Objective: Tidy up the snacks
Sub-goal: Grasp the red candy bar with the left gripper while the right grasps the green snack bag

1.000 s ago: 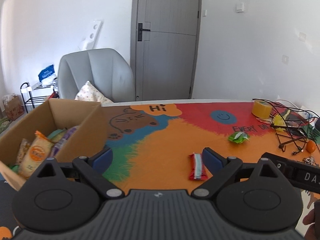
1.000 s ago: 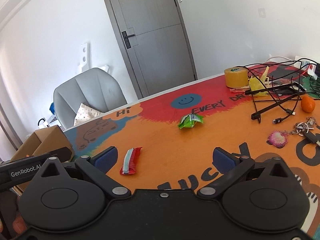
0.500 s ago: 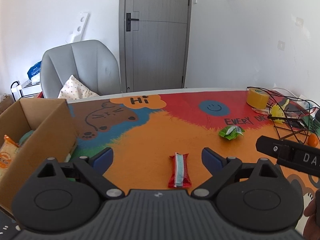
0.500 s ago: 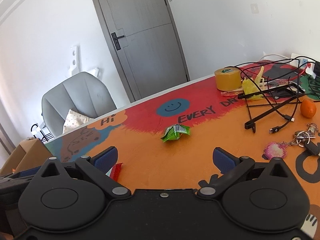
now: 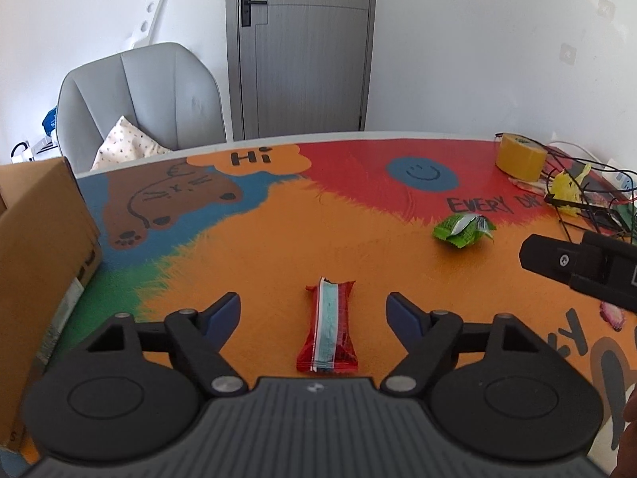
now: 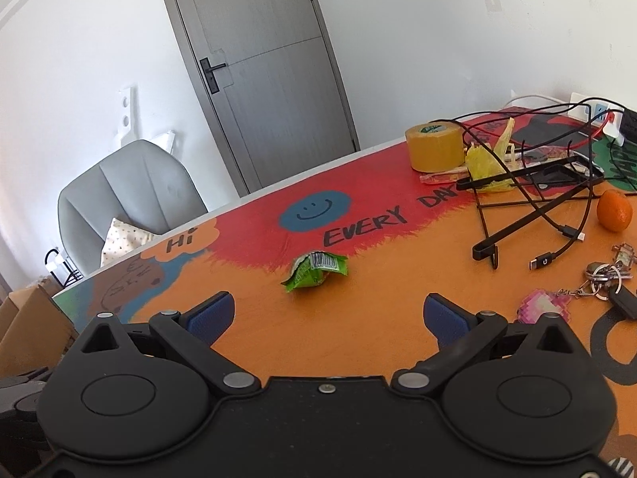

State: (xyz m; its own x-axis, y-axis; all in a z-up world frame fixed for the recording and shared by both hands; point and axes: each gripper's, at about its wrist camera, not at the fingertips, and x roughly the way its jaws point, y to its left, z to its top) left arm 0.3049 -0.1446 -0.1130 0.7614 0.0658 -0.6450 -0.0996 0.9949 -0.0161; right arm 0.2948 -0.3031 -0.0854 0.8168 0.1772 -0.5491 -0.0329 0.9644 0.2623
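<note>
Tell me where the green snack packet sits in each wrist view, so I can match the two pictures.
Left wrist: green snack packet lies right of centre on the orange part of the mat, past the red snack bar and beyond the left gripper, near the right gripper's body at the right edge.
Right wrist: it lies at centre, straight ahead of the open right gripper.
Shared landmark: the blue smiley face, just beyond the packet.
</note>
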